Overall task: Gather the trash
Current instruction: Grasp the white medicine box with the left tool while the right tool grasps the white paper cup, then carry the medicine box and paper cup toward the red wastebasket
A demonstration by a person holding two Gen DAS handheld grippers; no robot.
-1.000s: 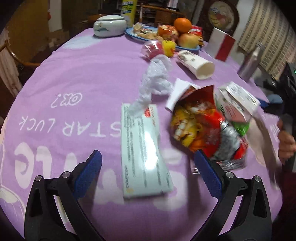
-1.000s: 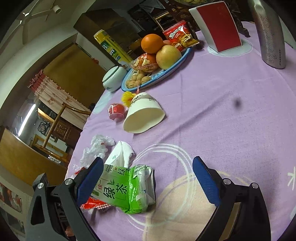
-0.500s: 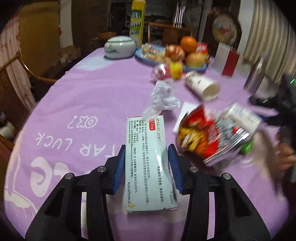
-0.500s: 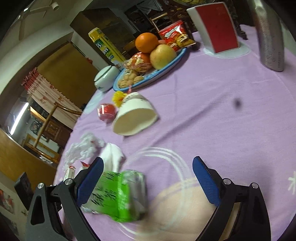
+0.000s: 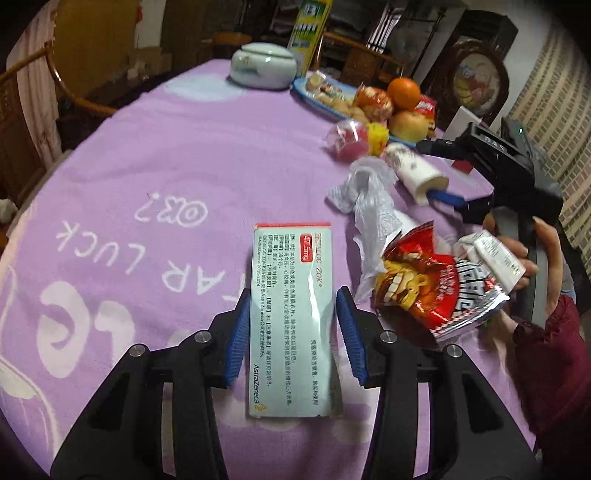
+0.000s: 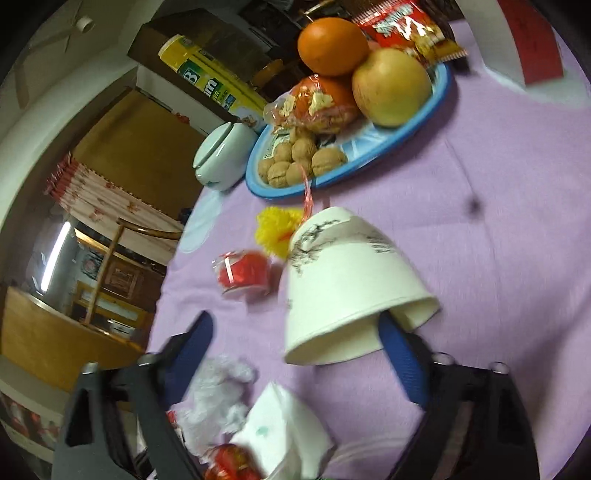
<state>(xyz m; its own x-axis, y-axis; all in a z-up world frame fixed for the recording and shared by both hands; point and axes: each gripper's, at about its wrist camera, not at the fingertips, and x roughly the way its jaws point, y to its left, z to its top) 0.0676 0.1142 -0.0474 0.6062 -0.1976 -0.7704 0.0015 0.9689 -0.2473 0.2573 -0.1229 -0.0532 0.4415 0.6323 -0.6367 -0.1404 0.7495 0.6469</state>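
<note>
My left gripper (image 5: pixel 291 332) is shut on a pale green medicine box (image 5: pixel 290 314) that lies flat on the purple tablecloth (image 5: pixel 147 177). To its right lie a red snack bag (image 5: pixel 428 284), a crumpled white plastic wrap (image 5: pixel 365 199) and a milk carton (image 5: pixel 495 258). My right gripper (image 6: pixel 295 362) is open; its right finger reaches into the mouth of a tipped white paper cup (image 6: pixel 347 291), which also shows in the left wrist view (image 5: pixel 413 173). A white napkin (image 6: pixel 284 432) and crumpled plastic (image 6: pixel 218 391) lie below the cup.
A blue plate (image 6: pixel 439 92) holds an orange, an apple, walnuts and snacks at the back. A red wrapped sweet (image 6: pixel 243 273) and a yellow pompom (image 6: pixel 275 232) lie near the cup. A lidded white jar (image 5: pixel 264 66) and a yellow box (image 5: pixel 308 33) stand farther back.
My left gripper closed on the medicine box. My right gripper moved forward from the green carton to the paper cup, its right finger now in the cup's mouth.
</note>
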